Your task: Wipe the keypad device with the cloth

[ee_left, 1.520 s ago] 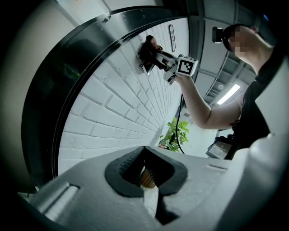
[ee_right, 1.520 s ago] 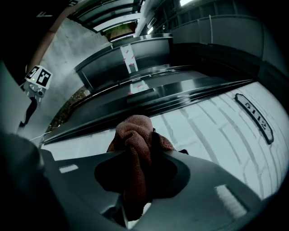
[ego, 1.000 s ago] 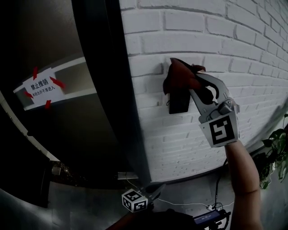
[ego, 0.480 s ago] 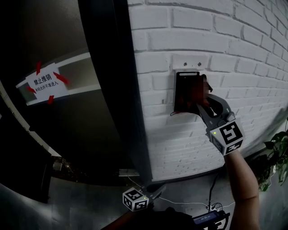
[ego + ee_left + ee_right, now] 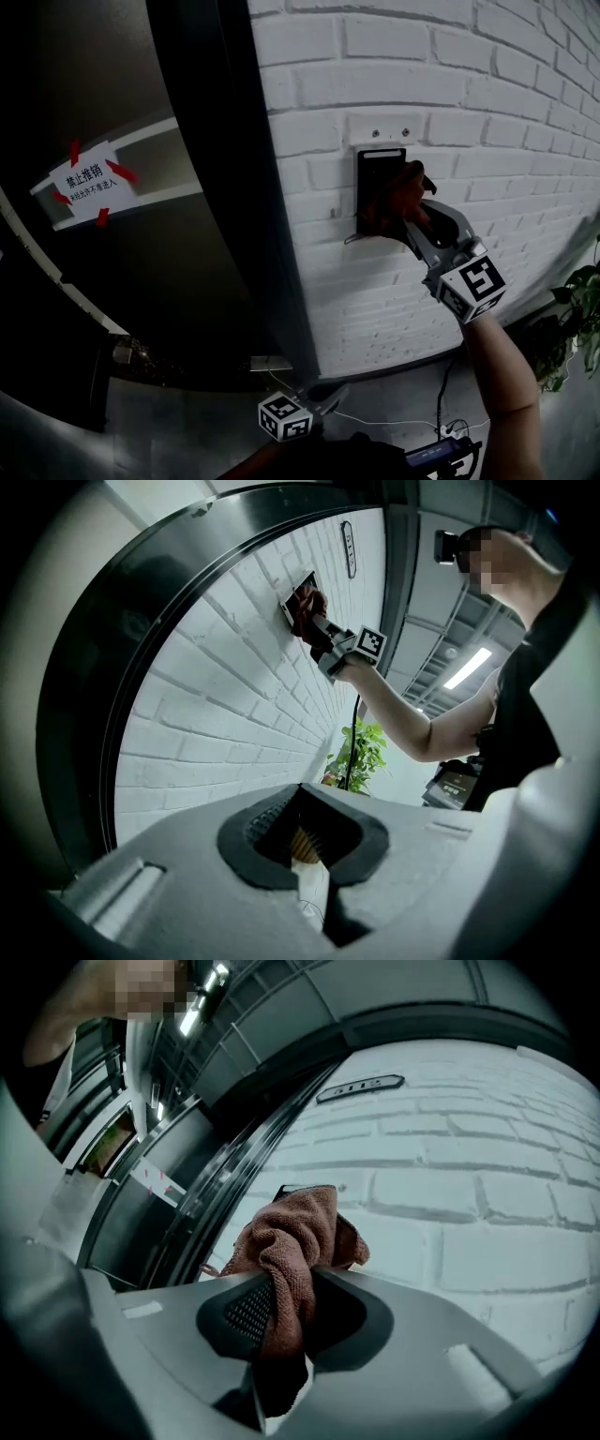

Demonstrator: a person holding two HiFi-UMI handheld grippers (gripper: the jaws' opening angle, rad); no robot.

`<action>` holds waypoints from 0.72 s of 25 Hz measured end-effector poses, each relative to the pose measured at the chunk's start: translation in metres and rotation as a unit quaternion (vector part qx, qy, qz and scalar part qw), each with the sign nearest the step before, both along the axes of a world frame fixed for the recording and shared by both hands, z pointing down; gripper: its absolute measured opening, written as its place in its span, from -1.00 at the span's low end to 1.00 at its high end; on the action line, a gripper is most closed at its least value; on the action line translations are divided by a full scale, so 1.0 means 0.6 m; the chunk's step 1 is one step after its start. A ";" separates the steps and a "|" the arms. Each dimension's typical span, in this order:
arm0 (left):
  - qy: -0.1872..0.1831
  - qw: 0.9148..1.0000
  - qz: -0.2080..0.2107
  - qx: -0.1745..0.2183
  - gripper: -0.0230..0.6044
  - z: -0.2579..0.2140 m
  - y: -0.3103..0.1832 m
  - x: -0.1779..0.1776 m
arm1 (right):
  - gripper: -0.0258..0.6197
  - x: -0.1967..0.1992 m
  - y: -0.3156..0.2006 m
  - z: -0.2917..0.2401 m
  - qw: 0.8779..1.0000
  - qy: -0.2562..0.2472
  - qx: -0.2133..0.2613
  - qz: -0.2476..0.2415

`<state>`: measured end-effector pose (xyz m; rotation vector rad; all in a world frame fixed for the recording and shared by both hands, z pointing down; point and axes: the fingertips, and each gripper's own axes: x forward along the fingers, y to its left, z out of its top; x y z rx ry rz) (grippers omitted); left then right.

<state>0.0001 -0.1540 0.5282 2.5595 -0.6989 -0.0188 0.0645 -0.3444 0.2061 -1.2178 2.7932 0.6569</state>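
A black keypad device (image 5: 377, 169) hangs on the white brick wall (image 5: 469, 94). My right gripper (image 5: 412, 217) is shut on a reddish-brown cloth (image 5: 392, 199) and presses it against the device's lower half. In the right gripper view the cloth (image 5: 286, 1241) bunches out from between the jaws, hiding most of the keypad device (image 5: 283, 1190). My left gripper (image 5: 323, 398) hangs low near the floor, shut with nothing in it. The left gripper view looks up the wall at the cloth (image 5: 307, 607) on the keypad device (image 5: 298, 588).
A dark door frame (image 5: 244, 187) runs down left of the wall; a white sign with red tape (image 5: 86, 181) sits on the glass door. A potted plant (image 5: 577, 309) stands at the right. Cables and a device (image 5: 431, 441) lie on the floor.
My right gripper has brought the cloth down from the keypad's top to its lower half, uncovering the upper part of the device. The left gripper has stayed low.
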 end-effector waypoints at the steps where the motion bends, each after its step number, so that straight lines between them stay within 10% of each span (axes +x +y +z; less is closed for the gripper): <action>1: 0.000 1.000 -0.001 0.001 -0.91 0.000 -0.001 -0.001 | -0.63 0.000 -0.001 -0.024 1.000 -0.008 0.016 0.003; 7: 0.001 1.000 -0.007 0.003 -0.91 0.001 -0.002 -0.015 | -0.63 -0.039 0.022 -0.170 0.984 0.051 0.161 0.047; 12: 0.003 1.000 -0.012 0.000 -0.92 0.006 -0.005 -0.028 | -0.63 -0.111 0.028 -0.163 0.929 0.264 0.236 0.110; 18: 0.004 1.000 -0.007 -0.004 -0.91 0.008 -0.010 -0.019 | -0.63 -0.153 0.039 -0.047 0.888 0.379 0.248 0.080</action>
